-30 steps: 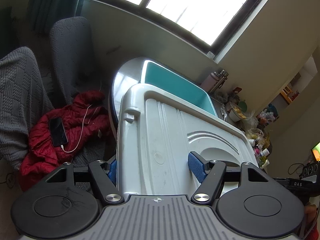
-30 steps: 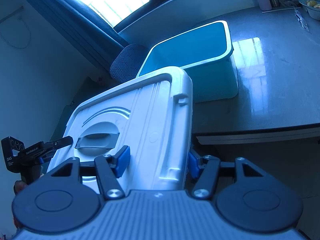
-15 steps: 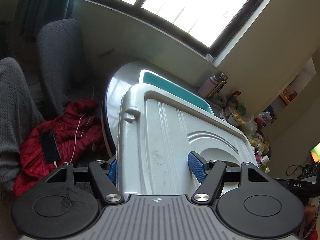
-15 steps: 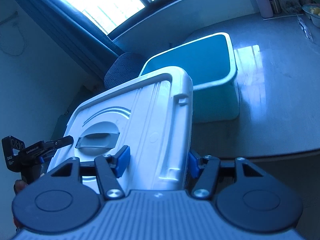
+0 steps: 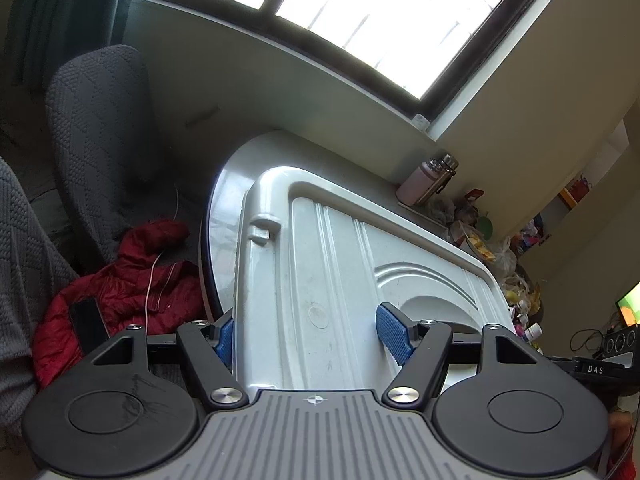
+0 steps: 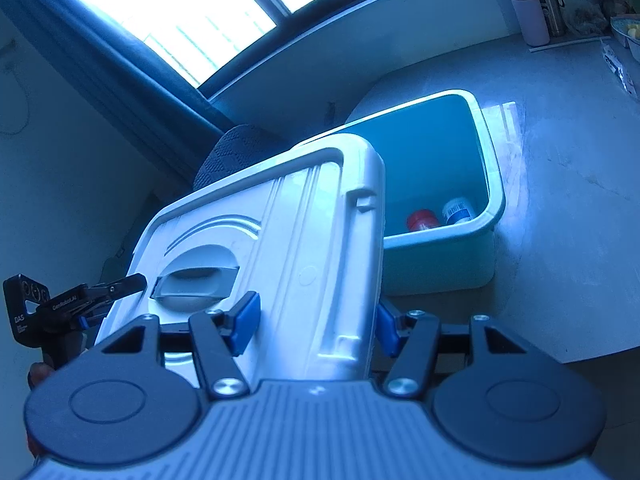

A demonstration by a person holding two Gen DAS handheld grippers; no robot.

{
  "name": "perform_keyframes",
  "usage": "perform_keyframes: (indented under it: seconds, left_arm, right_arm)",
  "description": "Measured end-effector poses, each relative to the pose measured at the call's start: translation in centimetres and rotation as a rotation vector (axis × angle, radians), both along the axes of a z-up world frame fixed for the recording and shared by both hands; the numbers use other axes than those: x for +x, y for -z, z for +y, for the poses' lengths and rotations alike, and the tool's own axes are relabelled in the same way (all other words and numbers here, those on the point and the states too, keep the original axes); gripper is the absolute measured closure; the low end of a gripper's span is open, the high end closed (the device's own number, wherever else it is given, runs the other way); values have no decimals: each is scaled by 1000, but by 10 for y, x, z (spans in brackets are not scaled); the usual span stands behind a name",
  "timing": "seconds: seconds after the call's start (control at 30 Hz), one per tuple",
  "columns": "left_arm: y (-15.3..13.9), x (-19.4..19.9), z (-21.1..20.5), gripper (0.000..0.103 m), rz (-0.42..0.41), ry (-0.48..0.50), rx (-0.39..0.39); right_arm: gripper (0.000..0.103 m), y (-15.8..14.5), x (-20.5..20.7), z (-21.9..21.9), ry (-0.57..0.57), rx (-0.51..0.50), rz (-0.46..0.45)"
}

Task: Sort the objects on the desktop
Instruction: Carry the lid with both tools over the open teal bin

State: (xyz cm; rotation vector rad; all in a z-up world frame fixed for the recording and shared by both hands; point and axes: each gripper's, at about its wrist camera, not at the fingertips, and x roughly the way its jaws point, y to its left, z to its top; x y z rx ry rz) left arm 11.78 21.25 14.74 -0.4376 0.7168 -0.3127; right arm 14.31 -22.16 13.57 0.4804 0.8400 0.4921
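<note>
Gripping opposite edges, the left gripper (image 5: pixel 306 334) and right gripper (image 6: pixel 314 322) each stay clamped on the white lid (image 6: pixel 280 240), sharing its width, carried toward the teal bin (image 6: pixel 490 200) at one o'clock, likely to cover it.

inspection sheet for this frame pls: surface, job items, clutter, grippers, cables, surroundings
Surface: grey table, glossy.
Job's things: white lid carried by both grippers; open teal bin on the table, with a red-capped item and a labelled bottle inside.
Clutter: two flasks, bags and bottles at the far edge.
Grippers: left gripper and right gripper each clamp a lid edge.
Cables: white cable on red jacket.
Surroundings: window, curtain, grey chair.
</note>
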Motion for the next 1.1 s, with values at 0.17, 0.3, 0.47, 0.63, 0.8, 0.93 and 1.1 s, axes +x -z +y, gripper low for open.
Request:
perform_keyframes:
  seconds: [0.17,0.3,0.47,0.63,0.8,0.93,1.1]
  left_arm:
    - [3,21,1,33,6,11,-12]
    - [6,35,0,33,5,9,-20]
    - [5,59,-9,33,2,5,-15]
    - [7,85,-27,33,18,1,-20]
    - [11,113,-47,33,34,1,-25]
    - [15,131,-63,33,40,0,-22]
    - [20,151,-80,33,48,3,-24]
  right_arm:
    - [43,-2,16,1,14,-11,6]
    - [43,-5,30,0,13,-19,-1]
    - [43,-5,51,-8,10,-19,-1]
    - [43,-5,79,-23,9,-24,11]
    - [43,-3,104,-40,11,-29,20]
    - [43,0,122,-53,13,-27,26]
    - [43,4,138,-64,18,-27,32]
